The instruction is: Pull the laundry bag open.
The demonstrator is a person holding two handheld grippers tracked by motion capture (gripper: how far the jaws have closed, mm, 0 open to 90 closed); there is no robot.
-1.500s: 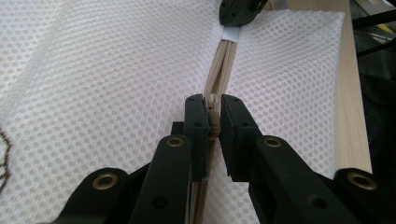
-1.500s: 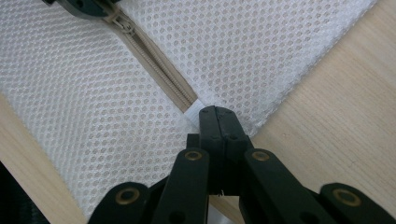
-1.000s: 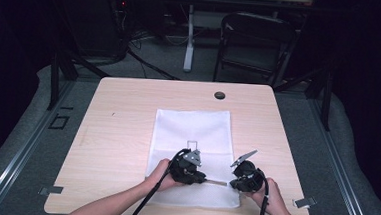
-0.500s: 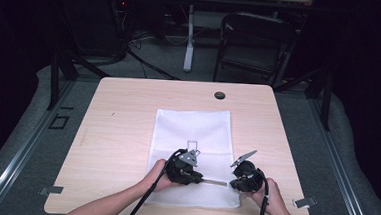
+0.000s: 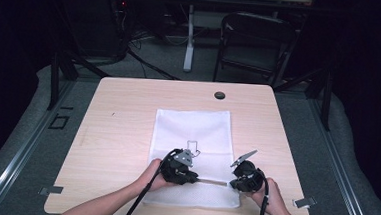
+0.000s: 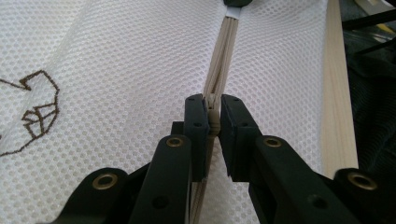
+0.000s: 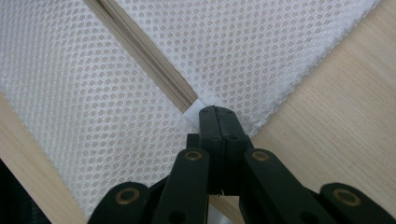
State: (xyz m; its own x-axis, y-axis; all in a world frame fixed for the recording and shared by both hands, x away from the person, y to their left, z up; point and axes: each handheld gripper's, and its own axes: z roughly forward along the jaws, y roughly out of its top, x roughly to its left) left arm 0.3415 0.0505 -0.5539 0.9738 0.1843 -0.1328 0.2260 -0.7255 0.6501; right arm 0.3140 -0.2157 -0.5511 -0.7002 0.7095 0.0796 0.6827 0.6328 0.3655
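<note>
Zipper [image 6: 219,74] between left jaws.

light falls from above onto the table [image 5: 128,113], which is bright while the room around it sinks into near black. the high view is soft and grainy. in both gripper views the mesh bag [image 6: 140,70] is sharp, slightly overexposed, the near jaws blurred.

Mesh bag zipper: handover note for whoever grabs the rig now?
Left hand-held gripper: shut on the zipper pull.
Right hand-held gripper: shut on the zipper's end tab at the bag's edge.
White mesh bag lies flat on the table, zipper near the person's edge.
Done: both ends gripped. Which stretch is closed I cannot tell.
Left: probably slide the pull along, then release.
</note>
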